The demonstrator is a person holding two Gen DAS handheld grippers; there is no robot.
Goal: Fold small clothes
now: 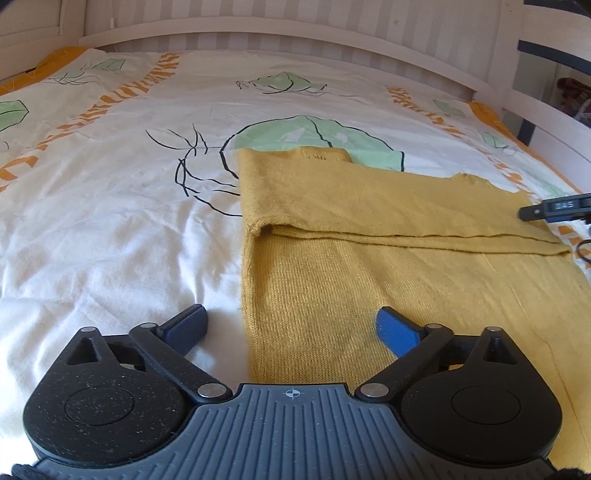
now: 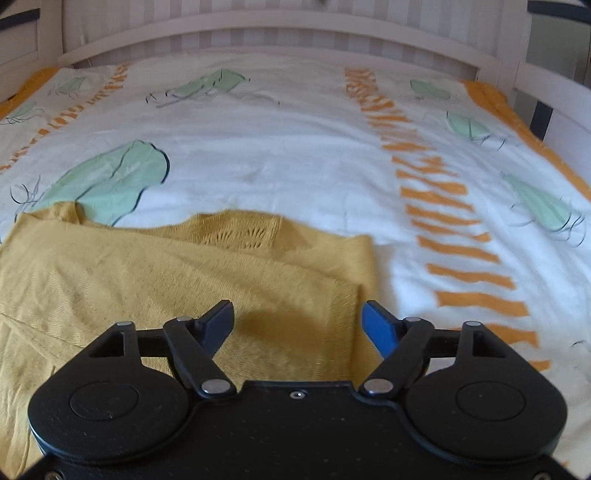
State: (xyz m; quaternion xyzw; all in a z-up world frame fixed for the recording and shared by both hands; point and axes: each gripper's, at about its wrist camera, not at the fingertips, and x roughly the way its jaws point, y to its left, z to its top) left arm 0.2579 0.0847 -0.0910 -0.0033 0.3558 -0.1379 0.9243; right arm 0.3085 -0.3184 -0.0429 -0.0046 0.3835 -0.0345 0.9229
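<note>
1. Sweater (image 1: 369,229): one mustard-yellow knitted garment lies flat on the bed, just under both pairs of jaws. No earlier state is told here; nothing is pinched.
2. Left gripper (image 1: 291,326): its jaws stand wide open above the sweater's left edge, one finger over the bedcover, the other over the knit, pressing on nothing.
3. Right gripper (image 2: 299,326): its jaws are also open, straddling the sweater's right edge, with only loose fabric below them.
4. Look of the sweater: fine ribbed knit; one part is folded across the body, leaving a straight ridge from side to side, with an openwork panel (image 2: 240,234) at the far edge.
5. Count: one sweater, two grippers, one bed.
6. Direction: the fold ridge, its long line, runs left to right across the bed; the folded end faces the headboard (image 2: 258,22).
7. Bedcover (image 1: 110,221): white, printed with green leaves and orange stripes, reaching to the pale wooden frame.
</note>
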